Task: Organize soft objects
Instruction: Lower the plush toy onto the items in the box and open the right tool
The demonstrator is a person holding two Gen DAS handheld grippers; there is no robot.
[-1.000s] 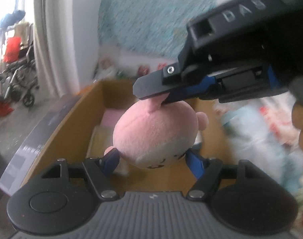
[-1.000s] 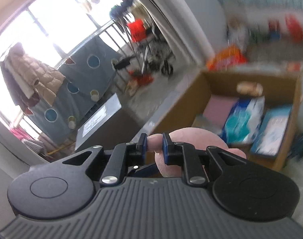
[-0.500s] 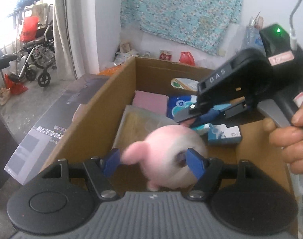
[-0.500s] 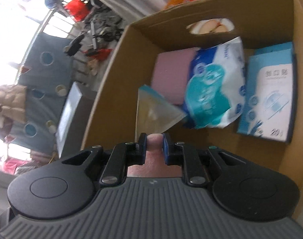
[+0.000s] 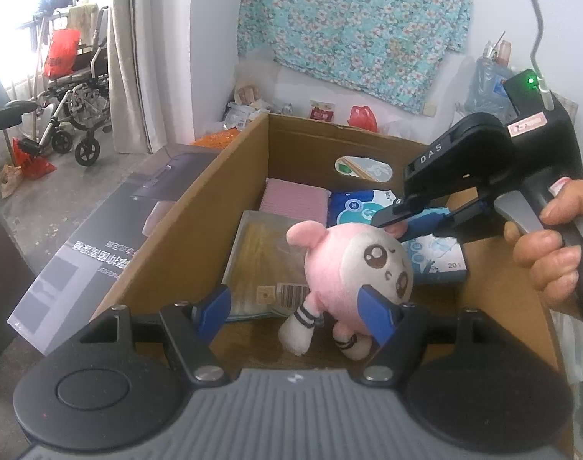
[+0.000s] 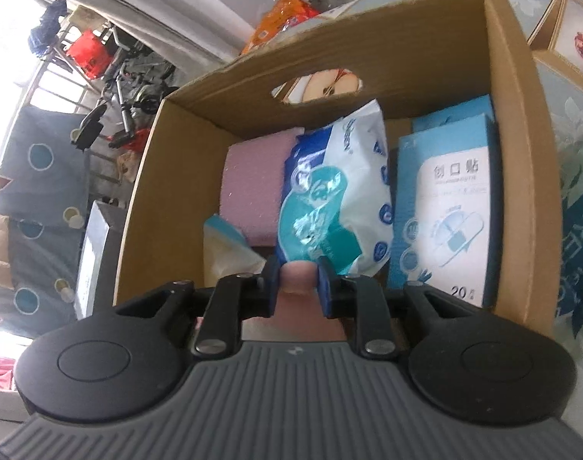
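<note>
A pink plush toy (image 5: 353, 264) with a grey-white face stands in the cardboard box (image 5: 184, 237), feet down near the front. My right gripper (image 5: 397, 228) comes in from the right and pinches the toy's ear. In the right wrist view the ear (image 6: 297, 280) fills the gap between the blue pads (image 6: 272, 280) of my right gripper (image 6: 297, 281), whose jaws are opening. My left gripper (image 5: 295, 310) stands open at the box's near edge. Its right finger (image 5: 379, 314) is beside the toy's face; its left finger (image 5: 211, 308) is well clear.
The box (image 6: 510, 153) holds a pink pad (image 6: 253, 184), a blue-white wipes pack (image 6: 330, 199), a blue plaster box (image 6: 445, 211) and a clear bagged packet (image 5: 261, 268). A long grey carton (image 5: 99, 245) lies left of it. A wheelchair (image 5: 69, 115) stands at far left.
The right gripper has come down into the box with the toy. The toy has turned to face the left camera, with its feet low in the box. The right pads stand slightly wider.
</note>
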